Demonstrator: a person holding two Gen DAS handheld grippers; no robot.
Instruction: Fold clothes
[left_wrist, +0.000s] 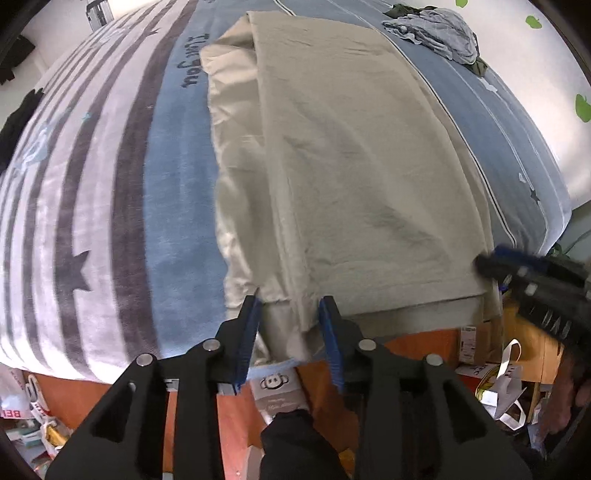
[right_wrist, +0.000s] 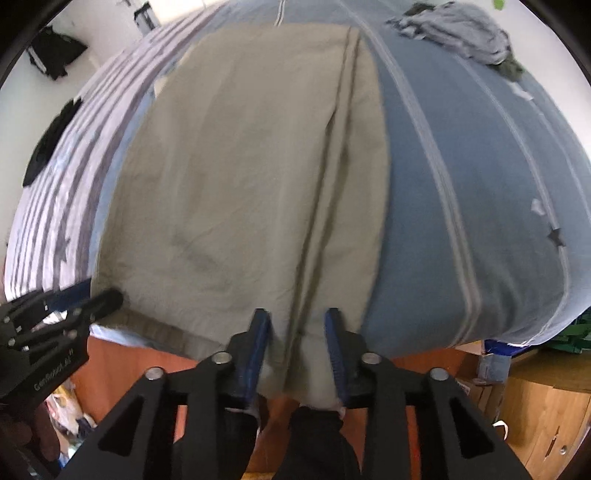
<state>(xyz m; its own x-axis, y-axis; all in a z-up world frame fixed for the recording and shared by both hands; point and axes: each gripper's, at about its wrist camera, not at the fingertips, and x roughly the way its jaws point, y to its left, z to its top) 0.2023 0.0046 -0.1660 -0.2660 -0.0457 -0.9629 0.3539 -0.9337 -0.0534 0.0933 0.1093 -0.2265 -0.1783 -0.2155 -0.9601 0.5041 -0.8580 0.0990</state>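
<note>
A long beige garment (left_wrist: 351, 166) lies folded lengthwise on the bed, and its near end hangs over the bed's front edge. My left gripper (left_wrist: 290, 304) stands open at the left corner of that end, with loose cloth between its blue pads (left_wrist: 251, 325). The right wrist view shows the same garment (right_wrist: 229, 166), with its layered side edge running down to my right gripper (right_wrist: 297, 317). That gripper is open too, and the cloth edge hangs in the gap. Each camera catches the other gripper at the garment's opposite corner, the right one (left_wrist: 517, 273) and the left one (right_wrist: 74, 310).
The bed has a blue and white striped blanket (left_wrist: 110, 184) with stars. A crumpled heap of grey-blue clothes (left_wrist: 439, 33) sits at the far right corner. A dark item (right_wrist: 48, 144) lies at the left edge. Bags (left_wrist: 506, 391) and boxes crowd the floor below, beside a person's socked foot (left_wrist: 277, 391).
</note>
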